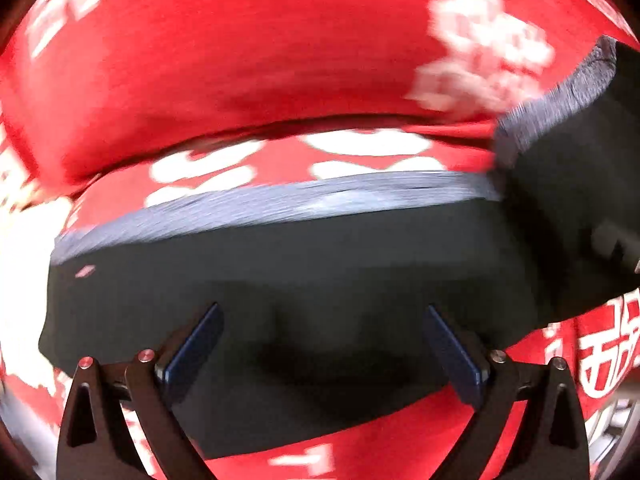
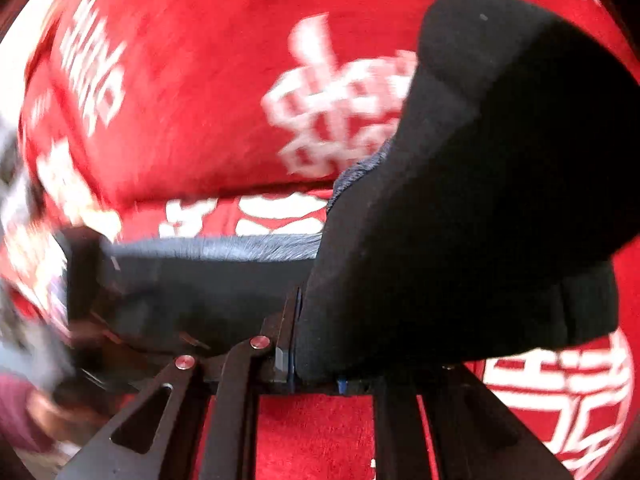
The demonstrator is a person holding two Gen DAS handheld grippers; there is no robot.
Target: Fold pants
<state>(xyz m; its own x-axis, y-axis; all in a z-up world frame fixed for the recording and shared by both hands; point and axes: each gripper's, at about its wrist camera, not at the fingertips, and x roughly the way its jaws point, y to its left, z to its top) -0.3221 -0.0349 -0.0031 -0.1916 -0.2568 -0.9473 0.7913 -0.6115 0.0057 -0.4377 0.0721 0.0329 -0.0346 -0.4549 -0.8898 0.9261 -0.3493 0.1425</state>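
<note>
Black pants (image 1: 280, 272) with a grey-blue fleece lining lie on a red cloth with white characters. In the left wrist view my left gripper (image 1: 324, 344) is open, its blue-padded fingers (image 1: 196, 344) spread just above the pants' near edge, holding nothing. In the right wrist view my right gripper (image 2: 316, 344) is shut on a fold of the black pants (image 2: 460, 220) and lifts it, so the fabric drapes up and to the right and hides the right finger. The flat part of the pants (image 2: 192, 292) lies to the left. Both views are motion-blurred.
The red cloth (image 1: 240, 60) with white printing covers the surface under and beyond the pants. A hand in a dark red sleeve (image 2: 16, 412) shows blurred at the lower left of the right wrist view.
</note>
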